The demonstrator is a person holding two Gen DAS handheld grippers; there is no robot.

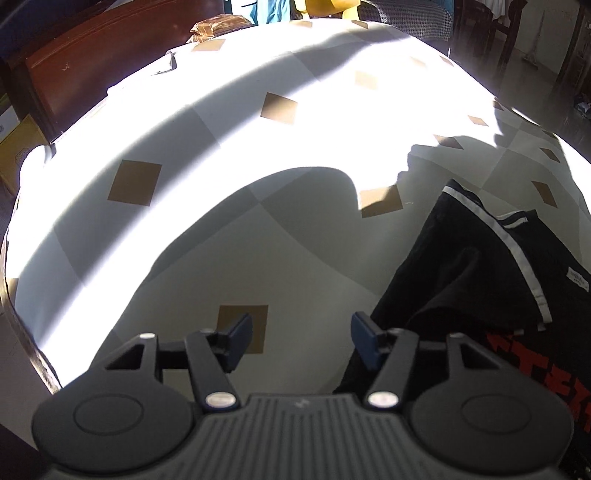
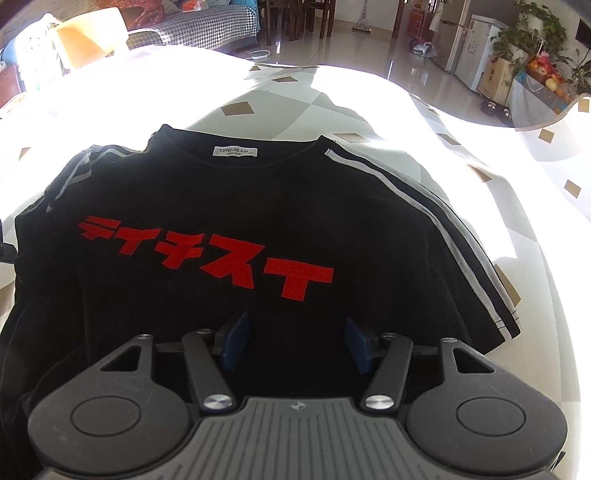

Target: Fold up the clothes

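A black T-shirt [image 2: 229,206] with red lettering and white shoulder stripes lies face up on the table, collar away from me. Its left sleeve is folded in over the body; the right sleeve [image 2: 465,258] lies spread out. My right gripper [image 2: 295,341] is open and empty, just above the shirt's lower front. In the left wrist view the shirt [image 1: 472,266] lies at the right, its folded sleeve uppermost. My left gripper [image 1: 302,341] is open and empty, over the tablecloth beside the shirt's left edge.
The table wears a white cloth [image 1: 229,236] with brown squares, partly in harsh sunlight. A wooden bench [image 1: 92,62] stands beyond the far left edge. A houndstooth sofa [image 2: 207,26], chairs and a fridge [image 2: 476,48] stand beyond the table.
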